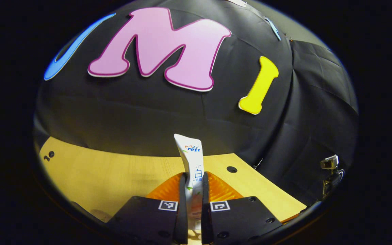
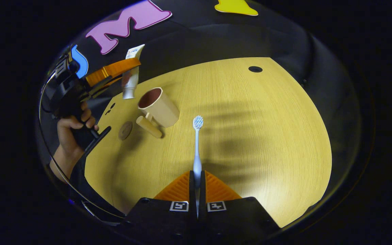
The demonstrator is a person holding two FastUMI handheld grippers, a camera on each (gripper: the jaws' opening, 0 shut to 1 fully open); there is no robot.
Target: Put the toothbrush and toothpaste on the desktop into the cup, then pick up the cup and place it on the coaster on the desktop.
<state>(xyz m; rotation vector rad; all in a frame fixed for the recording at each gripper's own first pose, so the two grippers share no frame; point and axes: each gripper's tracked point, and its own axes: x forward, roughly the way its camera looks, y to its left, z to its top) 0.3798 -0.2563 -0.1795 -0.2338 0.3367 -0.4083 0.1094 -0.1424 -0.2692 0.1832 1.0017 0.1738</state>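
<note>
Above the desk (image 2: 250,112), the left gripper (image 1: 194,185) clamps the soft toothpaste tube (image 1: 192,160) at mid-body, poised over the cup (image 2: 158,106). Low over the wood, the right gripper (image 2: 197,182) pinches the light, stiff toothbrush (image 2: 197,143) by its slim, possibly slippery handle; the coaster (image 2: 125,130) lies beside the cup.

The left gripper (image 1: 194,180) is raised above the table, its fingers closed on a toothpaste tube (image 1: 192,160) held upright. In the right gripper view it (image 2: 128,73) sits at the far left, held by a hand (image 2: 71,131). The right gripper (image 2: 197,180) is clamped on a toothbrush (image 2: 197,149), pointing forward.
</note>
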